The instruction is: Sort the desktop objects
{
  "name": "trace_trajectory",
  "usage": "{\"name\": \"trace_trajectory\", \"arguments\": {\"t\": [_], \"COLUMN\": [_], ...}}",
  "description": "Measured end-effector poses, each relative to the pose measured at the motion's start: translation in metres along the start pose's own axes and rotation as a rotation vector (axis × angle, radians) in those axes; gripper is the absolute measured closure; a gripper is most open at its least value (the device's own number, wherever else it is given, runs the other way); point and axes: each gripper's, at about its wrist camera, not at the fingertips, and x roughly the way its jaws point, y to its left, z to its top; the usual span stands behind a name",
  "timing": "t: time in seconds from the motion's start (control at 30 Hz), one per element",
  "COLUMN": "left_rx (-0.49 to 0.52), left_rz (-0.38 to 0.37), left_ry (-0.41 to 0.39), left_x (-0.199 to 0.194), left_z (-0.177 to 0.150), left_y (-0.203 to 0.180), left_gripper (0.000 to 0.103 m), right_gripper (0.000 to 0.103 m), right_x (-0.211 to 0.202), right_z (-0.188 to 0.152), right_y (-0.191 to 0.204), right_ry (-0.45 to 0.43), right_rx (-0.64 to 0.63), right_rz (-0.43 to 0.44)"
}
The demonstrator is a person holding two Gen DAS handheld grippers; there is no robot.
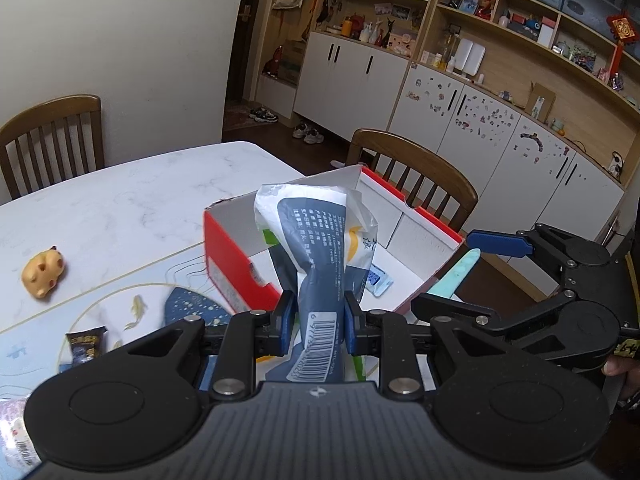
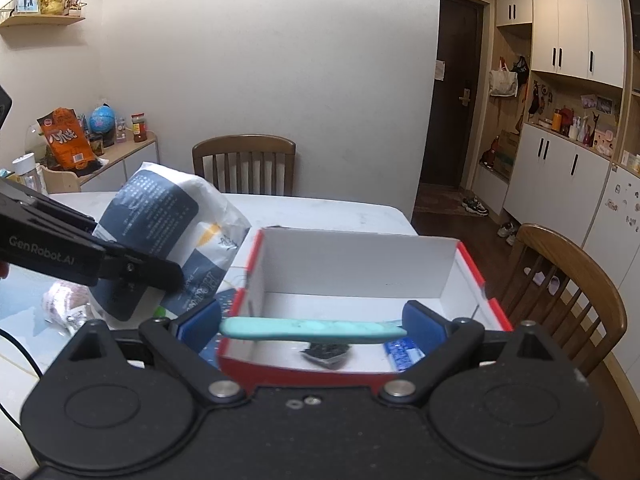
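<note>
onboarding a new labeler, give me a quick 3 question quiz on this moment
1. True or false: the left gripper is shut on the tissue pack.
2. What lies between the fingers of the right gripper? A) mint green stick B) hamster toy C) snack packet
3. Fill in: the small blue-white sachet lies inside the red and white ____.

Key: 1 true; 2 A; 3 box

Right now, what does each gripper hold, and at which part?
The left gripper pinches the tissue pack near its barcode end. The right gripper has the green stick lying across its open jaws, apparently released.
</note>
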Motion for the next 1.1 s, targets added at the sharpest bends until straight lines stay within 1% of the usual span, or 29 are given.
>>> {"name": "trace_trajectory", "arguments": {"t": [0.33, 0.6, 0.77, 0.97, 1.1], "left_rx": [0.031, 0.08, 0.137, 0.246, 0.294], "left_rz": [0.019, 0.032, 0.052, 0.061, 0.074], "left_ry": [0.005, 0.037, 0.073, 0.114, 0.143], "left_x": [0.039, 0.074, 0.099, 0.125, 0.141], "left_z": [0.028, 0.049, 0.061, 0.07, 0.072], "left_y": [-0.019, -0.024, -0.025, -0.025, -0.023], "left_gripper": [0.08, 0.08, 0.08, 0.08, 0.08], "right_gripper": [0.006, 0.006, 0.006, 0.006, 0.006], "right_x": [0.019, 0.037, 0.051, 0.071, 0.082], "right_z": [0.005, 0.008, 0.009, 0.007, 0.005], "right_y": [-0.042, -0.066, -0.075, -0.079, -0.081], "right_ry": [0.021, 0.046, 0.068, 0.112, 0.142], "right_rx": [-0.035, -0.037, -0.038, -0.035, -0.048], "right_rz": [0.018, 0.027, 0.038, 0.056, 0.071]}}
